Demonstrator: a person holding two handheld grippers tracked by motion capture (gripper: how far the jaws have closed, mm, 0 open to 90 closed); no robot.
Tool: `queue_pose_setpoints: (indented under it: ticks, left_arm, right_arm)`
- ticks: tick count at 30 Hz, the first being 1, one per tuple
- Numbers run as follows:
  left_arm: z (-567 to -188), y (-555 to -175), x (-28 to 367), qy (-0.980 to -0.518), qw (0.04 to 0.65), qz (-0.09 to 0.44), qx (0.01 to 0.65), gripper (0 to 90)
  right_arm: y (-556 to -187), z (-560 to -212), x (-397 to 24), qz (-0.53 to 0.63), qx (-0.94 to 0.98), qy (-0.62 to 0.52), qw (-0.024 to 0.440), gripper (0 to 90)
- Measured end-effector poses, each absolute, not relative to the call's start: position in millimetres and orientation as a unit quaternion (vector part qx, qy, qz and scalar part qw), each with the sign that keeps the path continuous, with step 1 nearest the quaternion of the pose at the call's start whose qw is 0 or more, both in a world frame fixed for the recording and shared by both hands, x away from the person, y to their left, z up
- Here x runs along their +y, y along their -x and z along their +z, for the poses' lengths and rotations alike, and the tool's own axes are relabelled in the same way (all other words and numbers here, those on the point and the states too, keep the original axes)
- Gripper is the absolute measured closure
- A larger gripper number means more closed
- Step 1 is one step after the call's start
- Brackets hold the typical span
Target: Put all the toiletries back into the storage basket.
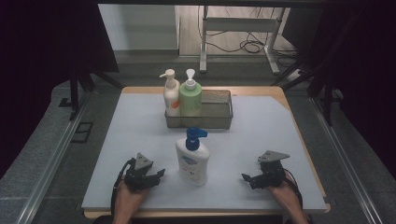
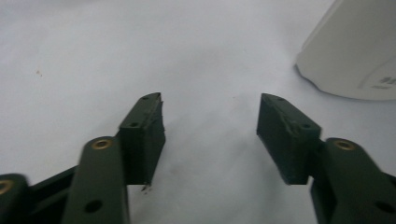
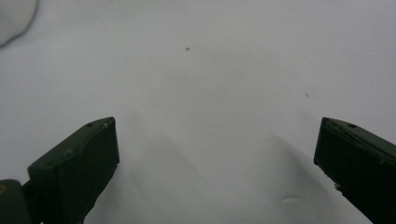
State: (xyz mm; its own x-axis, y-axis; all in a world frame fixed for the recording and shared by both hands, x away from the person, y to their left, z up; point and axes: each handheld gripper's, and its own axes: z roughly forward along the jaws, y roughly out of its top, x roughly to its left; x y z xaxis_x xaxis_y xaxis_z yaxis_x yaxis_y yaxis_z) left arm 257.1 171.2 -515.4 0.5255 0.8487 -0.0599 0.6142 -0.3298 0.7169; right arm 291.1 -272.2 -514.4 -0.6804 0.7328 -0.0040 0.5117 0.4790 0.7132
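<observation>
white bottle [image 2: 355, 51] cut off at frame edge

white blue-pump bottle [image 1: 192, 161] upright mid-table

Matt, smooth pale worktop [image 1: 261, 140] with wood edge; metal mesh basket [image 1: 217, 109] at 12 o'clock; glossy plastic pump bottle [image 1: 192, 161].

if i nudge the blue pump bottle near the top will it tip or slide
The blue pump bottle stands upright on the smooth table, tall for its base, so a high push would probably tip it. A low push would more likely slide it. Its rounded plastic sides look slick, so the jaws may slip.
</observation>
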Motion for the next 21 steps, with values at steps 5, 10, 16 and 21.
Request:
queue_pose_setpoints:
  ticks: [5, 10, 16, 21]
  left_arm:
    - [-519, -259, 171, -0.798, 0.345, 0.165, 0.465, 29.9]
    - [-521, -261, 172, -0.797, 0.338, 0.167, 0.472, 22.6]
    - [-523, -262, 173, -0.799, 0.339, 0.162, 0.470, 16.2]
    - [-524, -262, 170, -0.805, 0.331, 0.168, 0.462, 12.6]
  right_arm:
    - [-288, -506, -269, 0.366, 0.848, -0.353, 0.153, 2.1]
    - [-285, -502, -266, 0.370, 0.851, -0.345, 0.141, 2.4]
    - [-283, -497, -260, 0.377, 0.855, -0.332, 0.130, 0.0]
    - [-279, -491, -253, 0.383, 0.858, -0.313, 0.134, 0.0]
